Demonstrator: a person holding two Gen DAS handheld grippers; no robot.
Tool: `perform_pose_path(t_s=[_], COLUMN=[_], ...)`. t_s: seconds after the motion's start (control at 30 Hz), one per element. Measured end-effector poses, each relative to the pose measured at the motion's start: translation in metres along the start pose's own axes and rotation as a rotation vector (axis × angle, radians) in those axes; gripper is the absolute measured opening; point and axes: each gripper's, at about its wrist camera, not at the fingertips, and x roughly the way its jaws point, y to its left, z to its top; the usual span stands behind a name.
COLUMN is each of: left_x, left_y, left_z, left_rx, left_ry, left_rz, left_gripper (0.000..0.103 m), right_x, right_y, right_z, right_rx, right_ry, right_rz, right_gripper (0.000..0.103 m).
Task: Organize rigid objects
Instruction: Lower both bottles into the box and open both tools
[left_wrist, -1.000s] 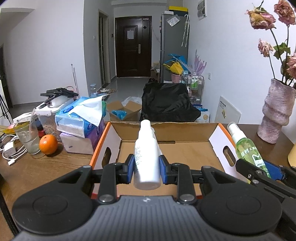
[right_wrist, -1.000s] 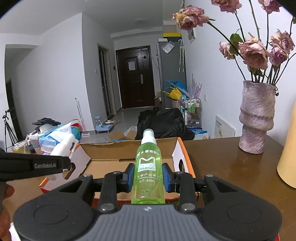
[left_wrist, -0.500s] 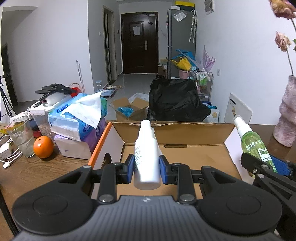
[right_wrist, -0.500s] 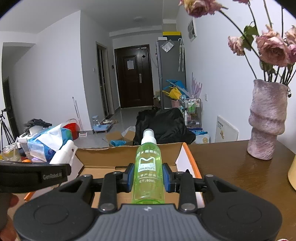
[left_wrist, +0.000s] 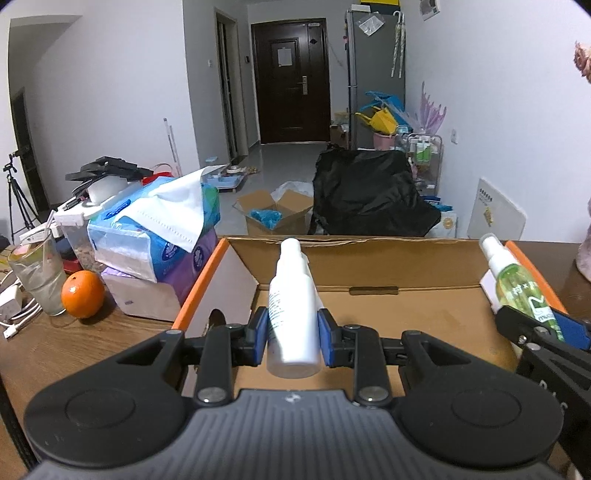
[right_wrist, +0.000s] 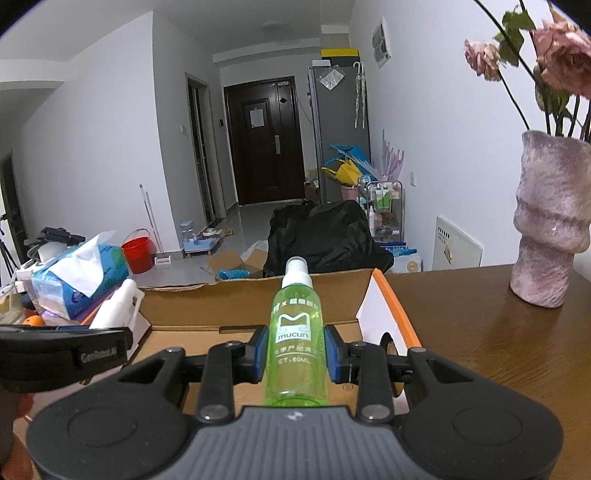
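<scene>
My left gripper (left_wrist: 292, 338) is shut on a white spray bottle (left_wrist: 293, 317), whose cap points toward the far wall of an open cardboard box (left_wrist: 369, 258) with orange edges. The bottle hangs over the box's left half. My right gripper (right_wrist: 295, 352) is shut on a green spray bottle (right_wrist: 297, 343) labelled mucun, held over the right half of the same box (right_wrist: 258, 295). In the left wrist view the green bottle (left_wrist: 517, 284) and the right gripper show at the right edge. The white bottle (right_wrist: 116, 308) shows at the left of the right wrist view.
Left of the box lie stacked tissue packs (left_wrist: 155, 236), an orange (left_wrist: 82, 293), a glass (left_wrist: 35, 277) and a charger cable. A pink vase (right_wrist: 550, 221) with dried roses stands on the brown table (right_wrist: 498, 339) to the right. The room's floor lies beyond the table's far edge.
Both grippers have moved forward and lower over the box with their bottles still held. The box now looks closer and the vase has slid toward the right edge of both views.
</scene>
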Motion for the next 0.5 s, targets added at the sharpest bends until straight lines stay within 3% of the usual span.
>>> perform_pose_path(t_s=[0.5], left_x=[0.015], left_y=[-0.003], left_z=[-0.004], left_rx=[0.019], left_ry=[0.023], left_rz=[0.002], left_gripper=[0.031], right_x=[0.016], right_y=[-0.001], right_z=[-0.009], right_rx=[-0.023], right_ry=[0.037], right_rz=[-0.006], right_gripper=[0.030])
